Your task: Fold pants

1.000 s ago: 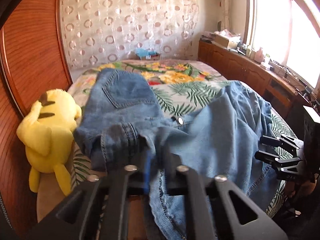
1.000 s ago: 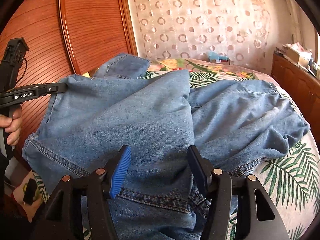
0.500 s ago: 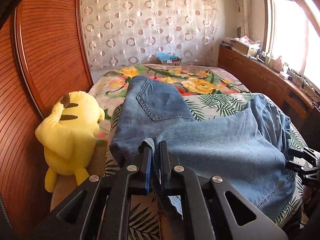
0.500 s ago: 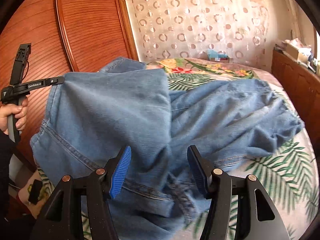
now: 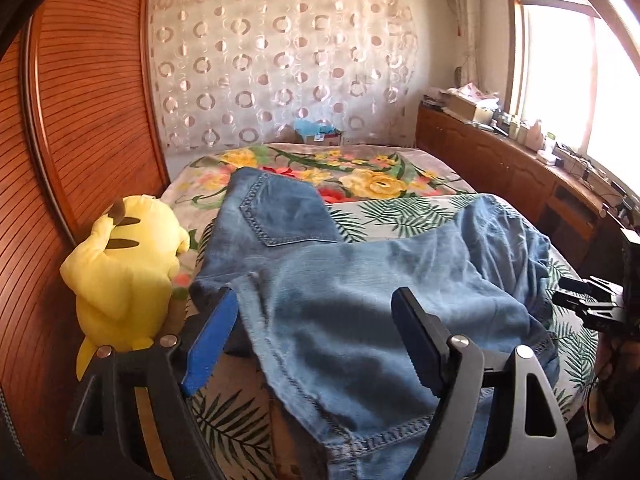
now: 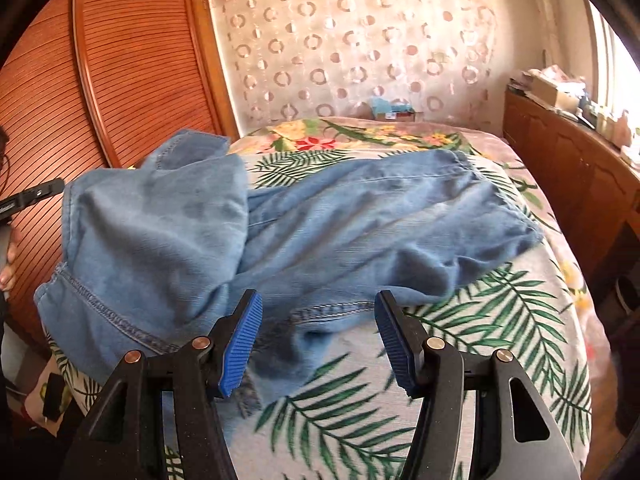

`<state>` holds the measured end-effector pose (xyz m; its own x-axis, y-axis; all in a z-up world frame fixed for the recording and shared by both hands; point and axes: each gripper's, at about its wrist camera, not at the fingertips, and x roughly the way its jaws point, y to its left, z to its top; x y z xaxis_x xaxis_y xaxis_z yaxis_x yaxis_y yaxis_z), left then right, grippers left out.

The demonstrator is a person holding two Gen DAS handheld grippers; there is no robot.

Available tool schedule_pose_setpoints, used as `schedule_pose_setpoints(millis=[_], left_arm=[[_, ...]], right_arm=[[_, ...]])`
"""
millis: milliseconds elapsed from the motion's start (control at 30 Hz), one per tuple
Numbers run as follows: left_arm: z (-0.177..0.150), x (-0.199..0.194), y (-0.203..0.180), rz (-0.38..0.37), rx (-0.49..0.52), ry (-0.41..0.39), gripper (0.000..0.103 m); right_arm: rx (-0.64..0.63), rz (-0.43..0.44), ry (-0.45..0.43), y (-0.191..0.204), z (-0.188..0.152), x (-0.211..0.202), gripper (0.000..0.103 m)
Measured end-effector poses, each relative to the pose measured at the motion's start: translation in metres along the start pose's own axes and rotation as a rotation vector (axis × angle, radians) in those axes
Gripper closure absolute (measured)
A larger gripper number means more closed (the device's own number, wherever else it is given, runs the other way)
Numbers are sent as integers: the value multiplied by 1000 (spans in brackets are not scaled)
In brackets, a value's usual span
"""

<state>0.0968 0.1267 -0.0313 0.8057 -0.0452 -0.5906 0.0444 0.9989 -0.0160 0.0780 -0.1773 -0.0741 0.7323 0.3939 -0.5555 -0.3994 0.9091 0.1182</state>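
Light blue denim pants point(image 5: 360, 280) lie across the leaf-print bed sheet point(image 5: 404, 216), one leg folded over the other, a back pocket showing at the far side. My left gripper point(image 5: 316, 336) is open and empty just above the near hem. In the right wrist view the pants point(image 6: 320, 232) lie crumpled, with a fold raised at the left. My right gripper point(image 6: 318, 340) is open and empty above the hem at the bed's near edge. The right gripper also shows in the left wrist view point(image 5: 592, 308) at the far right.
A yellow plush toy point(image 5: 124, 276) sits at the bed's left edge against the wooden slatted wall point(image 5: 80, 140). A wooden cabinet point(image 5: 500, 168) with clutter runs along the right under the window. A small box point(image 5: 320, 134) stands at the head of the bed.
My left gripper has opened and let go of the pants edge, which dropped onto the bed. The right gripper stayed open and drew back a little.
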Motion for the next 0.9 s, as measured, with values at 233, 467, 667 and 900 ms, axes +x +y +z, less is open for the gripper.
schedule_pose_setpoints(millis=[233, 467, 667, 900], left_arm=[[0, -4, -32, -43, 54, -13, 23], [-3, -2, -55, -76, 74, -12, 23], [-6, 5, -75, -109, 89, 4, 23], [-12, 14, -91, -144, 95, 24, 23]], right_arm=[[10, -22, 1, -9, -5, -9, 43], [16, -54, 6, -19, -7, -15, 43], [31, -79, 7, -37, -8, -23, 43], [41, -120, 11, -58, -5, -29, 43]])
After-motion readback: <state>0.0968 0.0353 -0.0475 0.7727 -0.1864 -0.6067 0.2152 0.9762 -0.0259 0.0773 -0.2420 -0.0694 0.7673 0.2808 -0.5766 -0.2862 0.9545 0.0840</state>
